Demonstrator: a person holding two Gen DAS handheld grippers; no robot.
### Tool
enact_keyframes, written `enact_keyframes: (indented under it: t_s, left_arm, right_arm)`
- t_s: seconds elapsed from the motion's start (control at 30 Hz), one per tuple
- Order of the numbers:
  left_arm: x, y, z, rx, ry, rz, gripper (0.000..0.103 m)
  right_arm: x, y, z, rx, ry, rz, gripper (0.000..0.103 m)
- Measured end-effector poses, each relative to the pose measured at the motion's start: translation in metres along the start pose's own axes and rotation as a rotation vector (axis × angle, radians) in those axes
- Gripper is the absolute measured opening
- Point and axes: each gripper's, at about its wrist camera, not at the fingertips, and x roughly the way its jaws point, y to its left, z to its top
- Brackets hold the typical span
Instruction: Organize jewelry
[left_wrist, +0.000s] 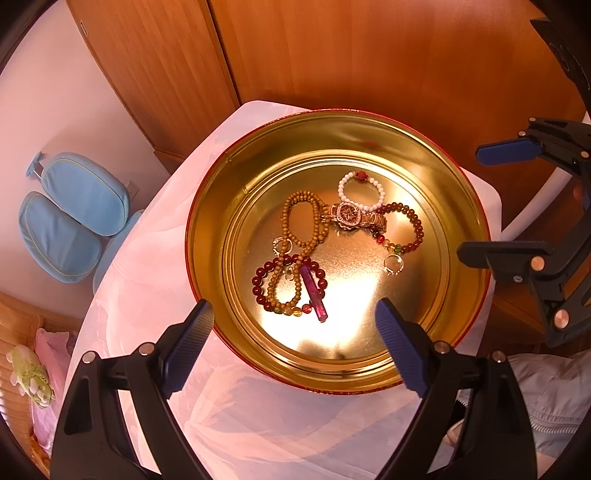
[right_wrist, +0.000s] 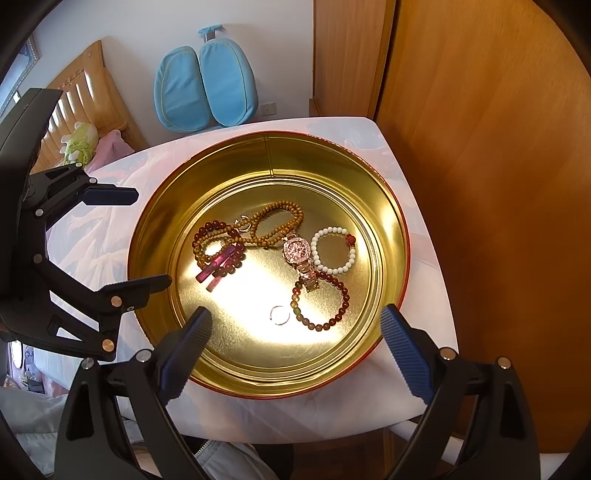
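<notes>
Both tools were held over the near rim of the round gold tin (left_wrist: 207, 206), which sat on the cloth-covered tabletop (left_wrist: 155, 266). Left tool (left_wrist: 295, 332): fingers spread wide, nothing between them. Right tool (right_wrist: 297, 338): likewise spread and empty.

All jewelry in view lay on the tin floor, in two loose groups.
- Left group: long tan bead strand (left_wrist: 301, 236) looped in a figure-eight, crossing a dark red bead bracelet (left_wrist: 258, 280); a pink crystal rod (left_wrist: 314, 295) lay over both, with a small ring (left_wrist: 280, 243) just beside the strand.
- Right group: rhinestone watch (left_wrist: 349, 214) touching a white bead bracelet (left_wrist: 360, 190) and a brown-and-multicolour bead bracelet (left_wrist: 406, 230). A silver ring (right_wrist: 279, 315) lay apart, toward the near rim.

Key relation: the silver ring was the piece closest ahead of the right tool, nearly on its centreline. The crystal rod was closest ahead of the left tool, its long axis running roughly along that tool's line of sight, so the fingers would close across it.

Stage judgement: the pieces overlapped and tangled. This fits jewelry gathered into the tin as its resting place, or a heap awaiting sorting; the views do not settle which.
</notes>
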Motion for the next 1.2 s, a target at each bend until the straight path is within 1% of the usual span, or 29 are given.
enact_keyframes:
  t_s: [0.17,0.23,0.33,0.4,0.5,0.63,0.7,0.77,0.93,1.0,1.03,1.1,1.2]
  left_arm:
    - [0.000,0.001,-0.001,-0.013,-0.003,0.002,0.087]
    - [-0.002,0.002,-0.001,-0.029,-0.016,-0.002,0.087]
    - [-0.006,0.003,-0.002,-0.057,-0.055,-0.006,0.087]
    - [-0.010,0.002,-0.001,-0.066,-0.096,0.017,0.087]
    - [-0.015,-0.002,0.000,-0.048,-0.148,0.041,0.087]
    - [-0.020,-0.011,0.003,-0.010,-0.196,0.120,0.087]
    - [-0.018,-0.014,0.005,0.010,-0.196,0.163,0.087]
    - [-0.015,-0.015,0.007,0.014,-0.193,0.185,0.087]
    - [-0.018,-0.010,0.008,-0.027,-0.221,0.155,0.087]
    - [-0.019,-0.010,0.009,-0.025,-0.222,0.161,0.087]
    - [-0.019,-0.010,0.009,-0.022,-0.219,0.166,0.087]
    - [-0.019,-0.011,0.010,-0.015,-0.210,0.152,0.087]
    - [-0.013,-0.010,0.013,-0.034,-0.163,0.133,0.087]
  right_arm:
    - [0.000,-0.001,-0.001,0.002,-0.002,0.003,0.093]
    - [0.000,-0.001,-0.001,0.003,0.000,0.005,0.093]
    - [-0.001,-0.001,-0.002,0.003,-0.001,0.007,0.093]
    - [-0.002,0.000,-0.003,0.001,-0.008,0.011,0.093]
    - [-0.005,0.001,-0.003,-0.001,-0.016,0.016,0.093]
    - [-0.007,-0.002,-0.002,0.002,-0.022,0.018,0.093]
    - [-0.008,-0.003,-0.002,0.005,-0.022,0.020,0.093]
    - [-0.008,-0.006,-0.002,0.005,-0.024,0.019,0.093]
    - [-0.009,-0.010,0.001,0.004,-0.028,0.022,0.093]
    - [-0.008,-0.013,0.002,0.003,-0.027,0.024,0.093]
    - [-0.008,-0.014,0.003,0.003,-0.027,0.026,0.093]
    - [-0.007,-0.015,0.005,0.002,-0.028,0.030,0.093]
    - [-0.007,-0.017,0.008,-0.003,-0.031,0.034,0.093]
